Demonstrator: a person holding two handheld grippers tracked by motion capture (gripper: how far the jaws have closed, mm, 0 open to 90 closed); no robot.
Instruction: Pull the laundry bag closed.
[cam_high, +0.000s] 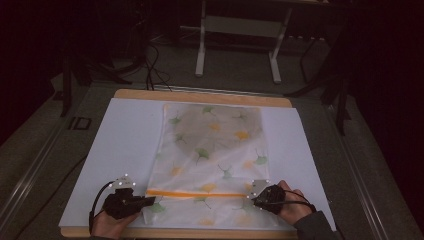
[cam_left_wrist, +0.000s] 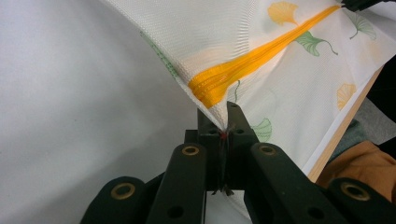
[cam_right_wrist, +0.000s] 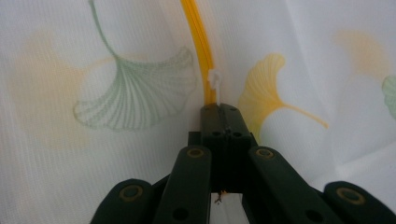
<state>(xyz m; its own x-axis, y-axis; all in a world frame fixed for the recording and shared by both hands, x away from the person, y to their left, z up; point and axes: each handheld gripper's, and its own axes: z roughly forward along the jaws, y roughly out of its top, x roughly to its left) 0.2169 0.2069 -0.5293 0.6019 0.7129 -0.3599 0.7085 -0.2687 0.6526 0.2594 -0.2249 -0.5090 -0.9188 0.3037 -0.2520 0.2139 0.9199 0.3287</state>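
Tension matters: left gripper (cam_left_wrist: 223, 122) clamps the bag (cam_high: 212, 150) corner; right gripper (cam_right_wrist: 220, 112), jaws closed on the pull (cam_right_wrist: 214, 83), should slide straight along the zipper (cam_left_wrist: 252, 60).

In the left gripper view, the corner of the white mesh laundry bag with ginkgo-leaf print (cam_left_wrist: 280, 88) is hidden between the shut jaws; its orange zipper (cam_left_wrist: 261, 56) runs off the edge at one o'clock. In the right gripper view, the small white zipper pull (cam_right_wrist: 214, 84) is blurred, its lower end hidden behind the jaw tips.
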